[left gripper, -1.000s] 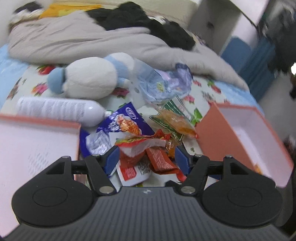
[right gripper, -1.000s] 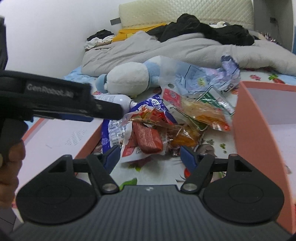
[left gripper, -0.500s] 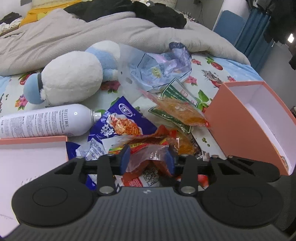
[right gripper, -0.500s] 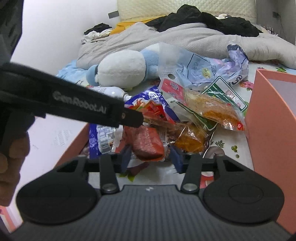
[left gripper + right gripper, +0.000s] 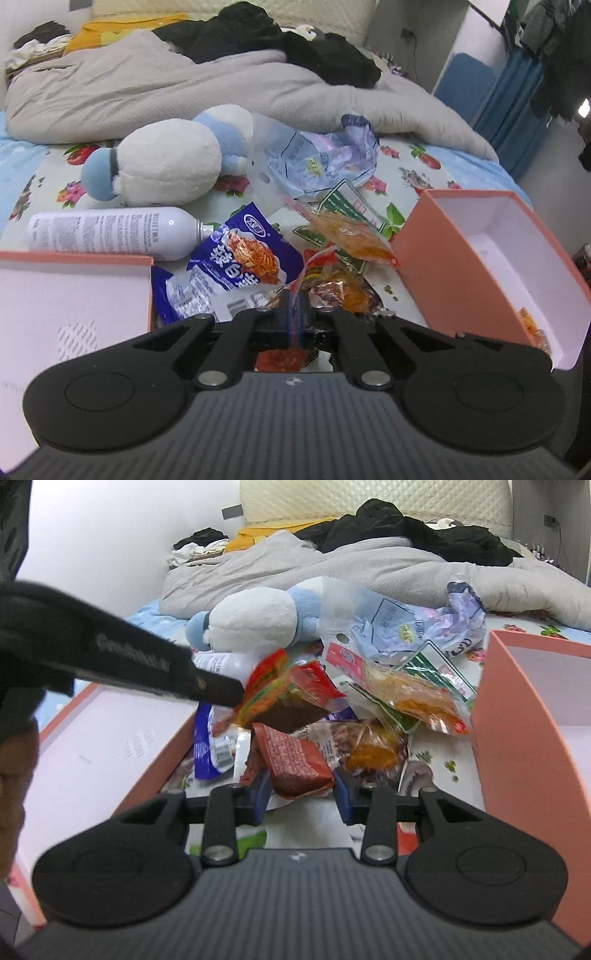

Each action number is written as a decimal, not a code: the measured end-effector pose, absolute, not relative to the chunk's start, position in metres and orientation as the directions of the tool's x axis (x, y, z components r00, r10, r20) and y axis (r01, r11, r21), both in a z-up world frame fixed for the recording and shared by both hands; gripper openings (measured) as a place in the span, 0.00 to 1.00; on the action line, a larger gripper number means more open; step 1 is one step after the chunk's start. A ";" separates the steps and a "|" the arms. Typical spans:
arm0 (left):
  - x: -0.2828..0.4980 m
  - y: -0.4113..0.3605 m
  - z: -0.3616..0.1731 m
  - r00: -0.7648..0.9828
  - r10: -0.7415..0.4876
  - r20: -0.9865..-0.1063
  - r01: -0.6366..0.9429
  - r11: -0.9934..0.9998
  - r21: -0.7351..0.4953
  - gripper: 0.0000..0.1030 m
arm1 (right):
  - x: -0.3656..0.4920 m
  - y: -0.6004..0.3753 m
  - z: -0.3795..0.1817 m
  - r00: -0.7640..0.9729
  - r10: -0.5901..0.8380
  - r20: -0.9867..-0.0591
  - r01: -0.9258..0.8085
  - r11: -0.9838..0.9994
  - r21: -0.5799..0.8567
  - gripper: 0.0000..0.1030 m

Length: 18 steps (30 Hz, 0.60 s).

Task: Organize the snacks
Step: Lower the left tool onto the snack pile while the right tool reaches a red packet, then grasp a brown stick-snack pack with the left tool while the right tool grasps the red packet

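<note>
1. The left gripper (image 5: 294,314), low in the middle of the left wrist view, has its jaws together on the thin clear-and-red edge of a crinkly red and yellow snack packet (image 5: 284,694). In the right wrist view that packet hangs at centre frame from the gripper's black tip, above the pile.

2. The right gripper (image 5: 301,794), bottom centre of its own view, is closing its jaws around a flat brick-red foil snack pouch (image 5: 295,762). The blue pads flank the pouch, and the left one looks to be touching it. Whether the grip is firm I cannot tell.

3. Both packets look light, limp and slick. A pinch on the sealed edge, as the left gripper has it, should hold best. The filled middle would likely crush or slide.

4. The red pouch lies on other wrappers, among them a blue and white printed snack bag (image 5: 236,269) left of centre and a clear bag of orange snacks (image 5: 413,701) right of centre, so neighbours may drag along when it is lifted.

5. The open salmon-pink cardboard box (image 5: 491,254) at the right edge of the left wrist view seems the likely place for them. Its pink lid (image 5: 74,291) lies at lower left.
</note>
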State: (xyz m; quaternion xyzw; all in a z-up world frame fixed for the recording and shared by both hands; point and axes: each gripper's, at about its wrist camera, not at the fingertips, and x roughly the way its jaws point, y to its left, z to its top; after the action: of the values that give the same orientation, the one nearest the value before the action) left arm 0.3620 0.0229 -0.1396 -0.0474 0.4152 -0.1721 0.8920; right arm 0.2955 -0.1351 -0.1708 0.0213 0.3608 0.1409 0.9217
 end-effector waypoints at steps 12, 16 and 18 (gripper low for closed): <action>0.277 0.028 -0.121 0.623 -0.336 -0.706 0.212 0.942 -0.260 0.00 | 0.220 -0.164 -0.161 0.700 0.216 -0.681 -0.194 0.975 0.109 0.38; 0.251 0.036 -0.121 0.624 -0.328 -0.710 0.179 0.944 -0.278 0.00 | 0.197 -0.169 -0.162 0.698 0.189 -0.691 -0.175 0.980 0.092 0.38; 0.239 0.040 -0.123 0.624 -0.319 -0.713 0.164 0.946 -0.280 0.01 | 0.188 -0.171 -0.164 0.690 0.188 -0.699 -0.178 0.980 0.088 0.38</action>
State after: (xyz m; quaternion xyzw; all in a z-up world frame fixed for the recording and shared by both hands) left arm 0.2391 0.0401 -0.1226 -0.0945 0.4119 -0.1347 0.8963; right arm 0.1877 -0.1707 -0.1638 0.0067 0.3809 0.0996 0.9192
